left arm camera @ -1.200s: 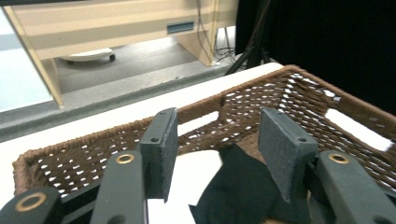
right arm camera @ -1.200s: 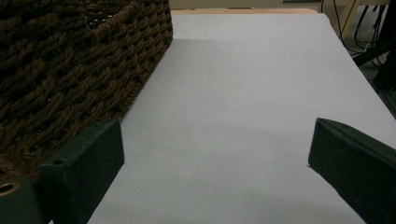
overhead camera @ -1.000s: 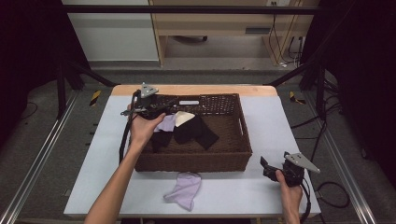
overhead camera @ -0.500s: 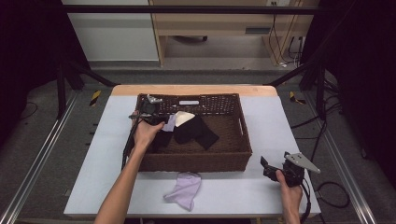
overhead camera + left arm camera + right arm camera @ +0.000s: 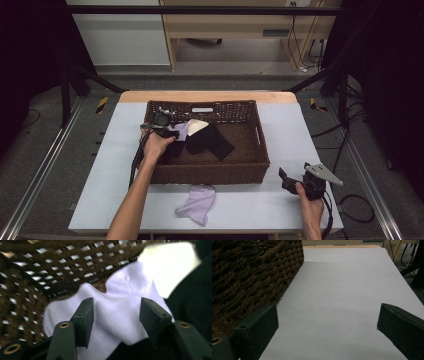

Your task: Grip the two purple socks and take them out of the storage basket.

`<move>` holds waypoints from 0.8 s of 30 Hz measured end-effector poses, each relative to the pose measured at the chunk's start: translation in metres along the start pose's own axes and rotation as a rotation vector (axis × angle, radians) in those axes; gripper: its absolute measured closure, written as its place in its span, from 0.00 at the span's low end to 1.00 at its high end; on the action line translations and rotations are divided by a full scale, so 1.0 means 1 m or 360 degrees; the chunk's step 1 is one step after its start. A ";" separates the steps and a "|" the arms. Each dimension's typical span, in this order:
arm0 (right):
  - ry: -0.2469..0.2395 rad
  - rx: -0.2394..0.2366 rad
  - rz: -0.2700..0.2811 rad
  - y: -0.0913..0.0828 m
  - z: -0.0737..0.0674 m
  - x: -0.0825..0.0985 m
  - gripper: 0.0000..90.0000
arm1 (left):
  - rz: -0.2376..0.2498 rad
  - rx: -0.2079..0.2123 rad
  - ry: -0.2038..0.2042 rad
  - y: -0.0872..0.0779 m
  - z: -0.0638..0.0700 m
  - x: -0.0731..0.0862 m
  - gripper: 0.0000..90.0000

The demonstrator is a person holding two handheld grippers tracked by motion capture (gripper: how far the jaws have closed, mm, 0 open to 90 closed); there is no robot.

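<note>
While jaws of the left gripper hang apart over the lavender sock inside the basket, lower squarely, then pinch.

Black cloth runs off the left gripper view's right edge; the lavender sock is blurred.

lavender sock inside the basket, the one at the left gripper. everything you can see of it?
The lavender sock is soft, pale purple knit, crumpled with rounded folds. It lies in the left part of the woven basket, near its far wall, beside a cream piece and partly over black socks. The left gripper is down at it with jaws spread to either side of a fold, having just been opening; the pads do not press on it.
</note>
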State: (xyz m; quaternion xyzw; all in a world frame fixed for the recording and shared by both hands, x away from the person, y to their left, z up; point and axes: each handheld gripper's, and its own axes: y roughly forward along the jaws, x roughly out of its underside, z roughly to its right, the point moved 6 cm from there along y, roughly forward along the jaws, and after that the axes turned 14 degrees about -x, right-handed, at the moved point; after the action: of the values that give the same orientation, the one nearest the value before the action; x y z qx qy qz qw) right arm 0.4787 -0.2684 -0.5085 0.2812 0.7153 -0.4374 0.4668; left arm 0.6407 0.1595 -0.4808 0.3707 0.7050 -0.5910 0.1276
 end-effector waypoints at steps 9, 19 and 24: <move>0.0001 -0.0001 -0.0001 0.000 0.000 0.000 0.04 | -0.0087 0.0061 0.0019 -0.006 0.003 0.002 0.93; 0.0003 0.0001 0.0000 0.000 0.000 0.000 0.04 | 0.0099 0.0116 -0.0050 -0.024 0.001 -0.010 0.96; 0.0007 -0.0005 -0.0008 0.000 0.001 0.000 0.04 | 0.0295 0.0162 -0.0091 -0.047 -0.007 -0.018 0.97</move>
State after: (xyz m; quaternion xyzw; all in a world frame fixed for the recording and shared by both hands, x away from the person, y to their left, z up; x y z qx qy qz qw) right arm 0.4791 -0.2688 -0.5087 0.2798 0.7177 -0.4368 0.4645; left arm 0.6233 0.1581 -0.4333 0.4232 0.6330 -0.6220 0.1827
